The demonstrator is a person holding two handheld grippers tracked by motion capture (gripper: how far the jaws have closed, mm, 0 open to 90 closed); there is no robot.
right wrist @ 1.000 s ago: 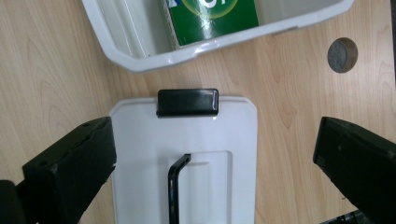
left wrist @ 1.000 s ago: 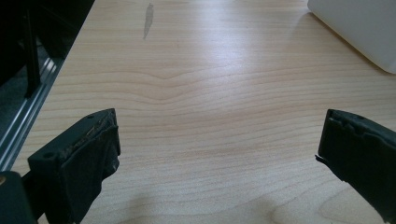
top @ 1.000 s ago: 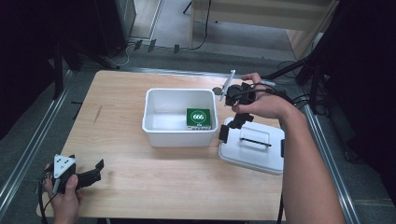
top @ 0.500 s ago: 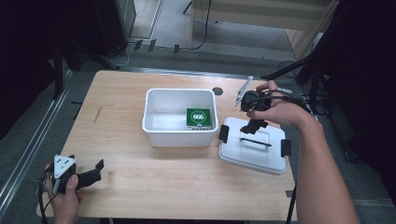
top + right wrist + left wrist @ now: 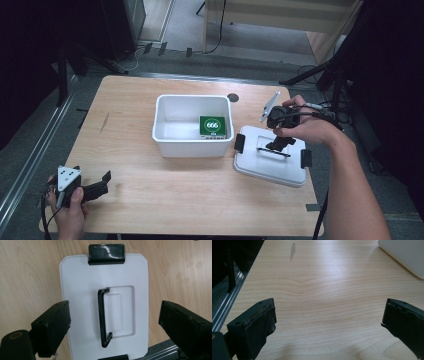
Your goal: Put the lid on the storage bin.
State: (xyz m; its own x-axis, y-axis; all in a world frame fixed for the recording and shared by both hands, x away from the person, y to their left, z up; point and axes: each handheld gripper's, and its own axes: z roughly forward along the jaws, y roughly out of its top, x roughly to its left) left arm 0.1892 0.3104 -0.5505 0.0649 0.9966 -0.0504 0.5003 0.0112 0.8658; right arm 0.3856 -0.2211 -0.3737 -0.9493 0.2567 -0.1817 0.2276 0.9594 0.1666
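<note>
Lid, white with a black handle, lies flat on the table at 3 o'clock of the white bin. Handle's long axis runs 12-to-6 between the right gripper's parted, empty jaws directly above. Earlier that gripper hung over the bin's corner. Left gripper, open, stays far off.

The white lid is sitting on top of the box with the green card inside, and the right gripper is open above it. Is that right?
Not quite. The high view shows the white lid lying on the table beside the box. The green card is inside, and the right gripper is open above the lid.
</note>
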